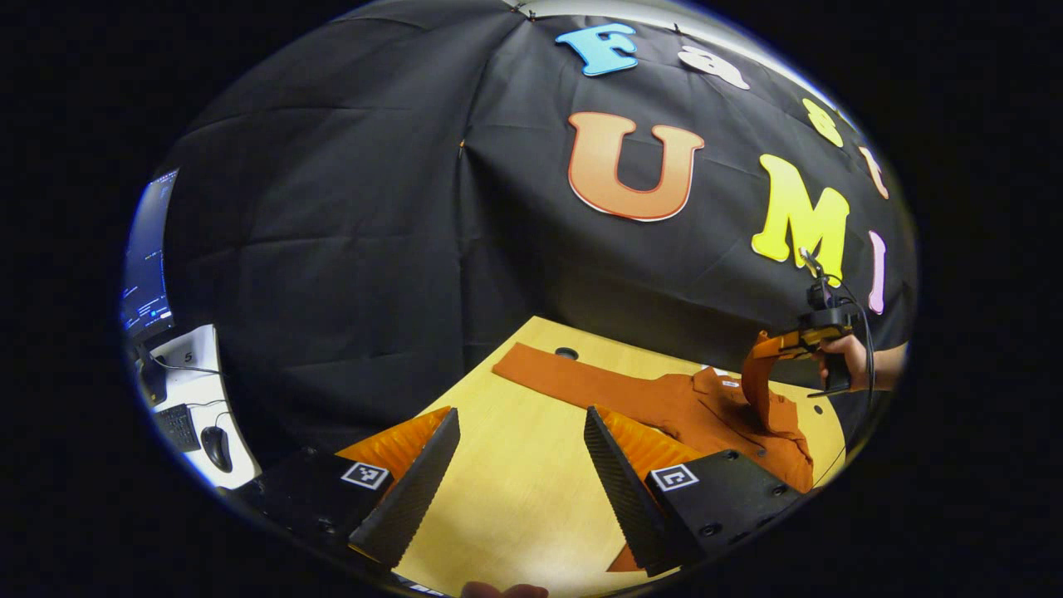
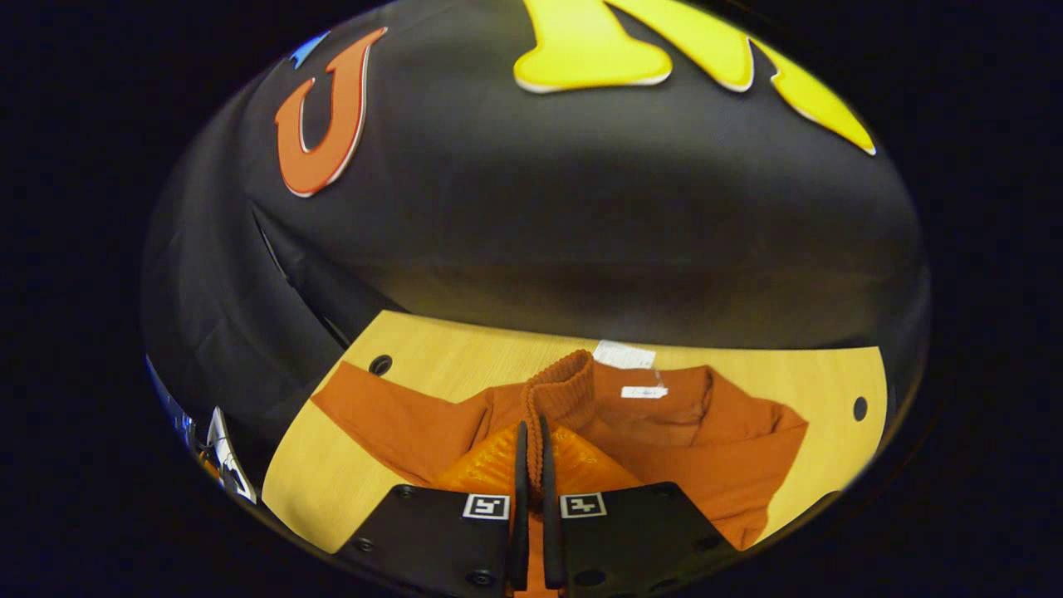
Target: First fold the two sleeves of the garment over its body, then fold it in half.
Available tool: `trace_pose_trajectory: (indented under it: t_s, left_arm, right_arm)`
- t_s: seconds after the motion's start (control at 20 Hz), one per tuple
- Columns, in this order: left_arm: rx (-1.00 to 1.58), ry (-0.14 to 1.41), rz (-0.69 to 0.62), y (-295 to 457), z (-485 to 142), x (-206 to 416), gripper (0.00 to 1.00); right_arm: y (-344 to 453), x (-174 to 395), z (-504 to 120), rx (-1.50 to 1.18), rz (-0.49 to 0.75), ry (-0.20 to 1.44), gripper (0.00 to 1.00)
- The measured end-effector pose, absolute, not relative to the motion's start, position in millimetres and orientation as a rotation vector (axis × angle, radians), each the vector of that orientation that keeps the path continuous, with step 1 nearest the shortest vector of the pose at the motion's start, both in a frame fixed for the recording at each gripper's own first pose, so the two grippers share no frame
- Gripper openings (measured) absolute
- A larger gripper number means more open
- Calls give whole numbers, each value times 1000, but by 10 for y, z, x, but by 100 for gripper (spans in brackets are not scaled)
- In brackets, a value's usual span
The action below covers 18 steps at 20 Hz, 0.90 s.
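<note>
On the pale wooden table point(image 1: 515, 465) an orange garment point(image 1: 689, 407) lies spread flat, collar toward the black cloth wall. From where I stand, the right gripper point(image 2: 531, 465) has its two fingers pinched together on the ribbed cuff of one sleeve point(image 2: 560, 390), and the left gripper view shows that sleeve point(image 1: 757, 378) lifted in an arc above the garment's body, gripper point(image 1: 810, 336) and the hand point(image 1: 847, 361) holding it poised over the shirt. The cuff hangs above the chest, just short of the collar, so I judge the first sleeve fold is nearly ready to be laid down.

The other sleeve point(image 1: 573, 378) stretches flat, its long axis running out sideways from the body toward a hole in the tabletop point(image 1: 566, 353). The left gripper point(image 1: 519, 465) hovers with its fingers spread wide and nothing between them, over bare wood beside the garment. That outstretched sleeve lies ahead of it, nearer to it than to the right gripper, so it seems the natural one to take that cuff.
</note>
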State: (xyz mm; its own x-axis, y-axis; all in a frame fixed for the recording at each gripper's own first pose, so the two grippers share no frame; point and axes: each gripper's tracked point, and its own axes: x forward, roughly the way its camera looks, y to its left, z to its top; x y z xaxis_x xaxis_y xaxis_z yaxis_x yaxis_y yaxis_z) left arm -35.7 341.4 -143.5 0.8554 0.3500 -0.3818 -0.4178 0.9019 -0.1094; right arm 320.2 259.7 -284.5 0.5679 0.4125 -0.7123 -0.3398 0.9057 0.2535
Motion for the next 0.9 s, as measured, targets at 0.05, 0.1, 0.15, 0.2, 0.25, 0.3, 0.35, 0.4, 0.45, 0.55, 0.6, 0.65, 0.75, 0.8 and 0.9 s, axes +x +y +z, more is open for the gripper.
trace_pose_trajectory:
  t_s: [0.05,0.1,0.15,0.2,0.25,0.3,0.35,0.4,0.45,0.55,0.6,0.65,0.75,0.8,0.9]
  left_arm:
    - [-193,364,413,3458,-1428,-374,98]
    - [-194,364,418,3485,-1423,-373,98]
    - [-192,364,425,3504,-1414,-387,98]
    - [-189,363,435,3531,-1428,-398,98]
    - [-187,364,443,3549,-1434,-396,98]
    - [-187,365,447,3553,-1443,-390,98]
    - [-190,366,447,3548,-1449,-375,98]
    - [-194,365,446,3541,-1457,-357,98]
    - [-197,362,443,3522,-1453,-321,98]
    - [-199,364,431,3494,-1452,-246,98]
    - [-198,361,426,3496,-1456,-210,98]
    - [-200,358,418,3485,-1445,-163,98]
    - [-210,351,399,3448,-1442,-43,98]
    - [-214,345,391,3451,-1429,23,98]
    - [-214,326,370,3471,-1393,178,98]
  right_arm:
    - [2725,3192,-2987,82,443,875,7]
    - [2836,3197,-3110,68,441,886,7]
    - [2932,3190,-3228,58,435,899,7]
    - [3033,3174,-3312,59,438,912,7]
    - [3094,3151,-3406,57,438,925,7]
    - [3128,3138,-3494,53,435,939,7]
    - [3166,3077,-3563,57,439,966,7]
    - [3195,3031,-3589,68,444,984,11]
    - [3224,2999,-3628,80,439,1000,10]
    - [3220,2965,-3597,117,437,1018,16]
    - [3237,2968,-3562,149,440,1014,17]
    - [3294,2938,-3502,188,455,1012,24]
    - [3310,2882,-3373,202,469,1011,41]
    - [3300,2884,-3326,202,475,1004,43]
    - [3336,2815,-3158,224,496,992,44]
